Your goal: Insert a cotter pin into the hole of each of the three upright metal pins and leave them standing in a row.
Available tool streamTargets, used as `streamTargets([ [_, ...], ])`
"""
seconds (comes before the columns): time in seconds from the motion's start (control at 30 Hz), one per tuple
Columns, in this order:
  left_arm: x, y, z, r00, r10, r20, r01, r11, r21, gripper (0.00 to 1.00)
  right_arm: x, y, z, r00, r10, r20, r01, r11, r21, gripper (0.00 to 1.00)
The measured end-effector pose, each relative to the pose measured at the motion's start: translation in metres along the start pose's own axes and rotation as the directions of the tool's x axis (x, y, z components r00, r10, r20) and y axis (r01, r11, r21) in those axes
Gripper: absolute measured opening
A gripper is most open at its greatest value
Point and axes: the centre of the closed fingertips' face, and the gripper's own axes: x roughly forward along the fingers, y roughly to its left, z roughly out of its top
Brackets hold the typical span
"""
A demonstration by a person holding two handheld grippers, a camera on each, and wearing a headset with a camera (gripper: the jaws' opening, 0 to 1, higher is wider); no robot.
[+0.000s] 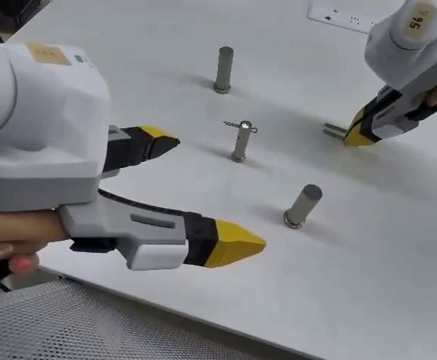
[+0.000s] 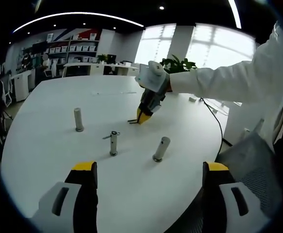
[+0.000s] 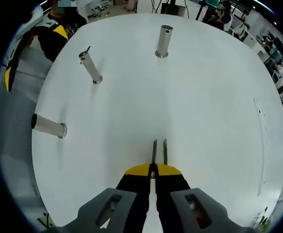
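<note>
- While I am reading the bench from its left side, I am seeing the left gripper (image 1: 211, 191) hovering low over the near edge of the table (image 1: 128, 45); its jaws are spread wide with nothing between them; I am judging that it is waiting to steady a post, as all three stand well ahead of its tips.
- Moving rightward, the far metal pin (image 1: 224, 70) is standing upright; nothing is showing through its top.
- Just beyond it, the middle metal pin (image 1: 240, 146) is standing upright, with the fitted cotter pin (image 1: 241, 125) crossing its top and sticking out on both sides; I am counting that as one post of three done.
- Further right and nearer me, the near metal pin (image 1: 302, 206) is standing on its base with a bare top.
- At the right end, the right gripper (image 1: 357, 136) is reaching down to the table, well apart from the row; its jaws are pressing together on the loose cotter pin (image 1: 334, 130); in the right gripper view the two legs (image 3: 159, 151) are poking straight ahead of the tips; I am judging that this grip is leaving the legs free to lead into a hole; whether it is touching the table, I cannot tell.
</note>
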Motion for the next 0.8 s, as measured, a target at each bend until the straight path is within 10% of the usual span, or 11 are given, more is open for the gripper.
streamTargets([
  [0.53, 0.002, 0.002, 0.023, 0.998, 0.017, 0.06, -0.017, 1.0, -0.012, 0.78, -0.02, 0.014, 0.008, 0.9938, -0.028, 0.108, 0.023, 0.998, 0.052, 0.0],
  [0.8, 0.004, -0.001, 0.044, 0.9886, 0.0, 0.151, 0.019, 0.993, -0.12, 0.63, -0.055, 0.027, 0.019, 0.9629, -0.104, 0.249, 0.097, 0.995, 0.04, 0.0],
])
